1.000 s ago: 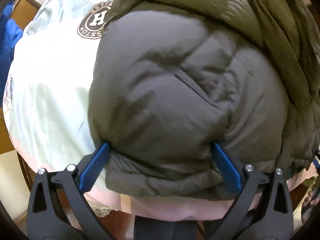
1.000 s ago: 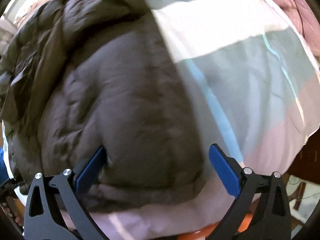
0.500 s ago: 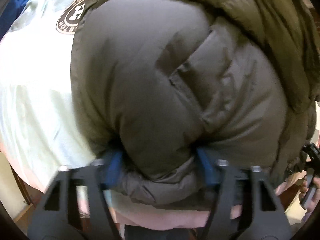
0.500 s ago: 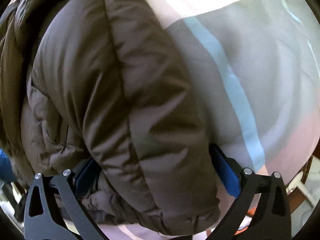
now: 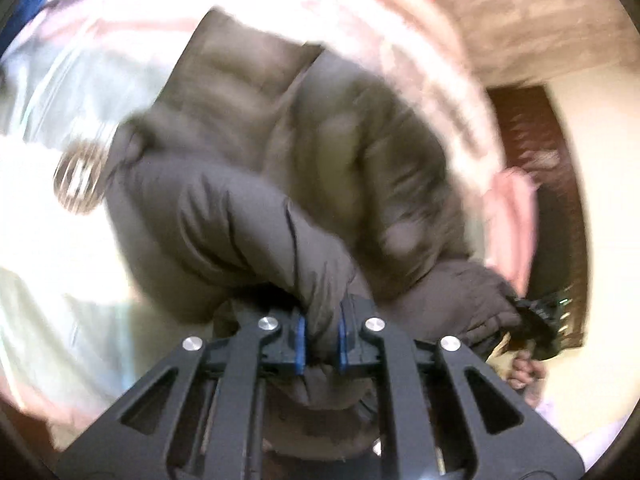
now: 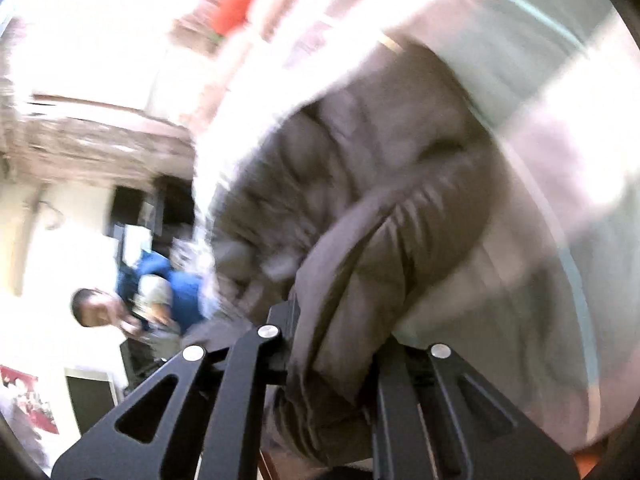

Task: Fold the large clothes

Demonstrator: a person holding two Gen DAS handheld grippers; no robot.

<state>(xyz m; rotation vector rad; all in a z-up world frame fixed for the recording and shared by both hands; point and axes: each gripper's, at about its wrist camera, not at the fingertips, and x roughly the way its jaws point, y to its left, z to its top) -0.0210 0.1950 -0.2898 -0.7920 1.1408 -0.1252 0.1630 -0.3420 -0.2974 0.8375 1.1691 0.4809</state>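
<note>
Jacket (image 5: 256, 216) lies on the bed (image 5: 60, 240), its near hem pinched by both grippers: left gripper (image 5: 321, 344) and right gripper (image 6: 332, 344) each clenched on padding. Puffy, soft, probably light and slippery; deep bites at hem corners should hold best.

Both views are motion-blurred and strongly lit. A cream wall (image 5: 608, 200) fills the right of the left wrist frame beside a dark brown wooden panel (image 5: 560, 208). At lower left of the right wrist frame, a person in blue (image 6: 176, 292) stands before a pale wall (image 6: 48, 264).
</note>
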